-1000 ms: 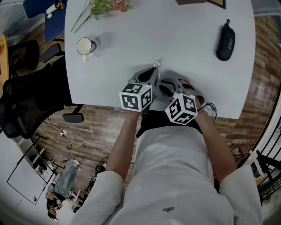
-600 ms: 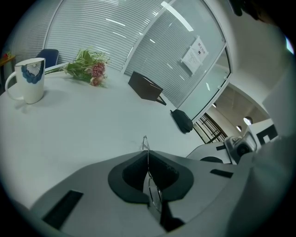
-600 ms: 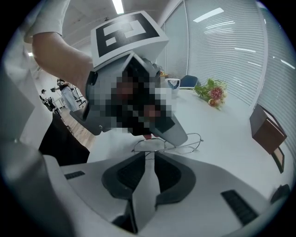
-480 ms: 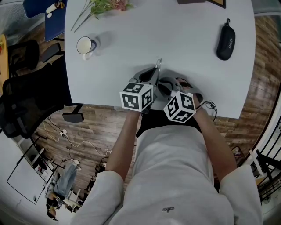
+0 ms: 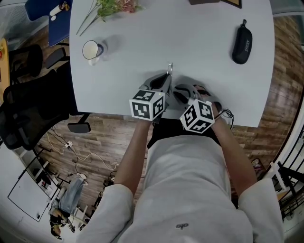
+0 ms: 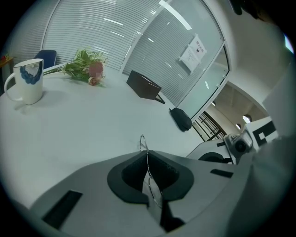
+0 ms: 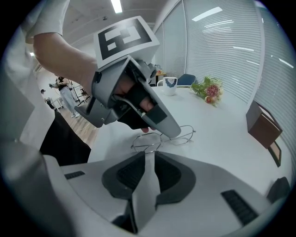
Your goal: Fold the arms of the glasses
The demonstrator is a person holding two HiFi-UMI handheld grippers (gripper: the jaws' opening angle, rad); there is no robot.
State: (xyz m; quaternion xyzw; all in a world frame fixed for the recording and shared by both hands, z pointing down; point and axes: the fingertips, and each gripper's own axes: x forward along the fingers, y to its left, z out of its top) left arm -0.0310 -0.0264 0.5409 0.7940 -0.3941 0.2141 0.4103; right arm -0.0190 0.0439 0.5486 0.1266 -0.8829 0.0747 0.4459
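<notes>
Near the front edge of the white table, in the head view, the left gripper and the right gripper are held close together with tips angled toward each other. The wire-framed glasses are seen only as a thin glint at the left tips. A mug, flowers and a dark case are set well apart from them (all toward the far side). In the left gripper view, the jaws are closed on the thin frame, and one rim loop projects beyond the tips. In the right gripper view, the jaws are parted by a narrow gap, having just been closing a little. Nothing is seen pinched between the pads, and the nearer lens rim lies just beyond the tips.
</notes>
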